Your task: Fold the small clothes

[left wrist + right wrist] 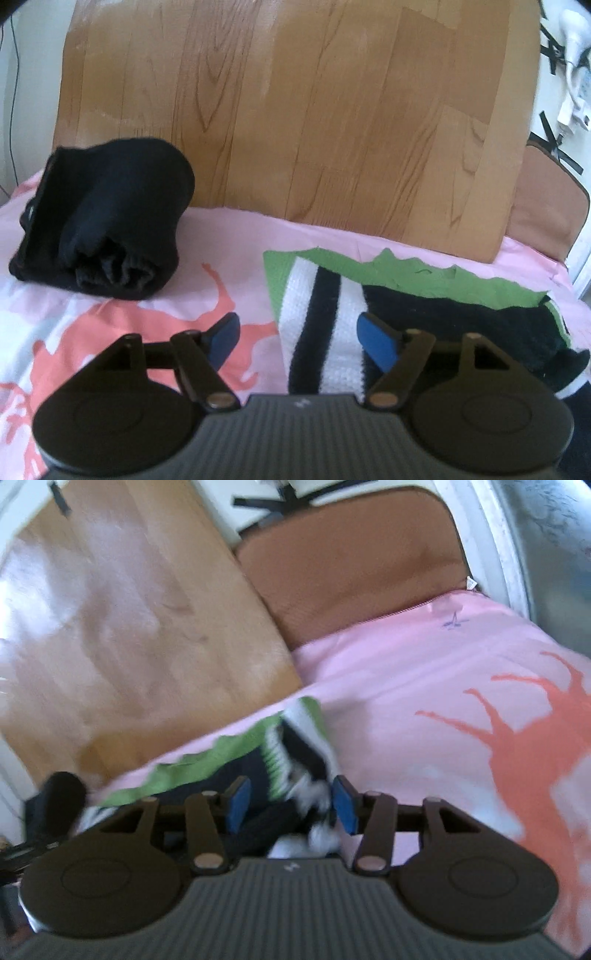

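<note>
Left gripper [299, 341] hovering open over striped knit garment [325, 332] (black, white, green), right gripper [291, 805] gaping, cloth between pads unpinched, rolled black garment [107, 221] lying on pink sheet [229, 236]

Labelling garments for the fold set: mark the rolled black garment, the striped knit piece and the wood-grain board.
rolled black garment [110, 218]: left wrist view, on its upper curved side.
striped knit piece [319, 325]: left wrist view, on its black stripe.
wood-grain board [295, 110]: left wrist view, on its bare middle.

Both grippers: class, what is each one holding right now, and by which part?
Nothing is held. The left gripper stands open over the striped sock; the right gripper is open with that sock's crumpled end loose between its pads.
</note>
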{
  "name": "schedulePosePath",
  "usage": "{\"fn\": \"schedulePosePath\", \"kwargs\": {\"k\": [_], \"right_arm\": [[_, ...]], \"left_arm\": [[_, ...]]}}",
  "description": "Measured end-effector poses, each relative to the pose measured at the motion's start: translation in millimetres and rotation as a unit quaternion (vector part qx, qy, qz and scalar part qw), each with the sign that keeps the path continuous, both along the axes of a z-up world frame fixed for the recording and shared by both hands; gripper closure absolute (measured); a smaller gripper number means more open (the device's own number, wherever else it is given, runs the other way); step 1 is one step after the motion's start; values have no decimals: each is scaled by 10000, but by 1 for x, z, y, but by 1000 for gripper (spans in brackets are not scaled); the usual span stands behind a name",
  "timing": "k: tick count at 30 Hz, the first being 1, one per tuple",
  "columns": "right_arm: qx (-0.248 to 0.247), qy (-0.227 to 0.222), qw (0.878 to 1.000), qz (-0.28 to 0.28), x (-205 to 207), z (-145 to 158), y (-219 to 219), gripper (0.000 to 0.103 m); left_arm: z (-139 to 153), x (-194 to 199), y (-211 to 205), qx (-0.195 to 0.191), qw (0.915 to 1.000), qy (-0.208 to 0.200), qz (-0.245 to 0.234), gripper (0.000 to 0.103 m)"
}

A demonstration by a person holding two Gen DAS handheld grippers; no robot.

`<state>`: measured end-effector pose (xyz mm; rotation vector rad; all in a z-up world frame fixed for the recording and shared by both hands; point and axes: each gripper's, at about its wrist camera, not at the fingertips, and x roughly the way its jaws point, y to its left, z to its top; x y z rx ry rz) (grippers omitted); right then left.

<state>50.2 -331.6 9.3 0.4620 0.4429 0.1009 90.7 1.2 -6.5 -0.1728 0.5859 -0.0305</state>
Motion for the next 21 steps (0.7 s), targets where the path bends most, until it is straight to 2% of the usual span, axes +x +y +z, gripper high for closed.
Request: {"fn": "schedulePosePath", "kwargs": {"k": [4,8,16,21], "right_arm": [[-125,-66,9999,-82,-52,-2,13,50],[-528,16,9983,-232,-84,-10,24,48],[-226,81,9993,-299,-81,-18,13,47],[-252,64,9992,-292,-86,-19,15,47]], "left_arm": [[2,-13,-8,300,9994,-152,-10,27],[6,-27,-7,472,9986,-228,4,25],[8,-52,-15,1048,9934,-462,65,24],[8,-68,-27,1455,9872,-648,-27,23]]}}
